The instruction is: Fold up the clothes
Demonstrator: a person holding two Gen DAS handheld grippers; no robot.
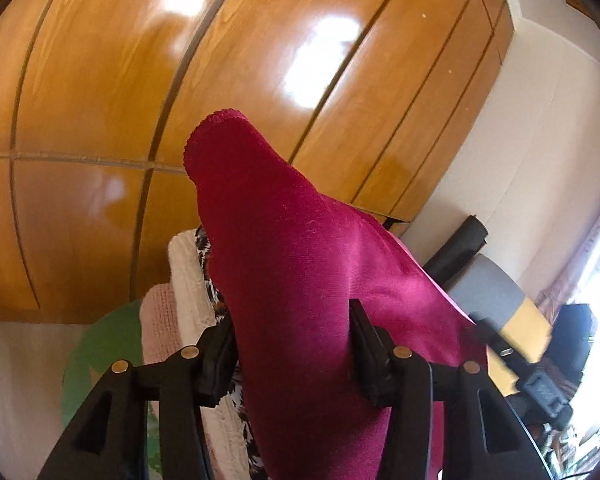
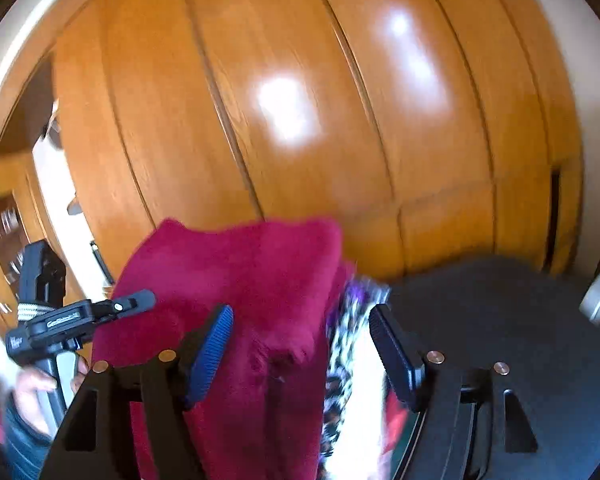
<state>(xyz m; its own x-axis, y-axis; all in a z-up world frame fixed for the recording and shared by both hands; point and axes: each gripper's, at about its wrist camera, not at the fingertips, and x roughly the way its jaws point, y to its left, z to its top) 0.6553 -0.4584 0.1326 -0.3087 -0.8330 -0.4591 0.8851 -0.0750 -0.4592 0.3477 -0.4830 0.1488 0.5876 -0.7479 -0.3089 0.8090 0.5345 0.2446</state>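
1. Both my tools are up at the magenta garment (image 1: 284, 220), one per side. I take it as placing or squaring a folded piece onto the pile, since a soft fold needs two ends handled at once.
2. My left gripper (image 1: 291, 312): jaws apart, with magenta cloth bulging through the gap and running on past the tips. It brushes both fingers but doesn't look pinched, so I'd call it loose.
3. My right gripper (image 2: 300, 309): jaws apart too, and nothing is clamped. The magenta's right edge sits between them, w/ the leopard-print garment (image 2: 348, 340) just beside it, nearer my right finger.
4. In the right view my left gripper's tip lies at the magenta's left edge, w/ my hand (image 2: 36, 384) on the handle below.
5. The magenta lies against the pile, touching the leopard print. A white knit (image 1: 188, 272) is next to that. I can't tell whether it's fully on top or leaning.
6. A dark grey surface (image 2: 500, 312) is to the right of the pile and the wardrobe (image 1: 220, 60) is behind. The pile's base is hidden.
7. The far hem pokes up past the pile and looks unsupported, so it's prob. not settled flat yet.
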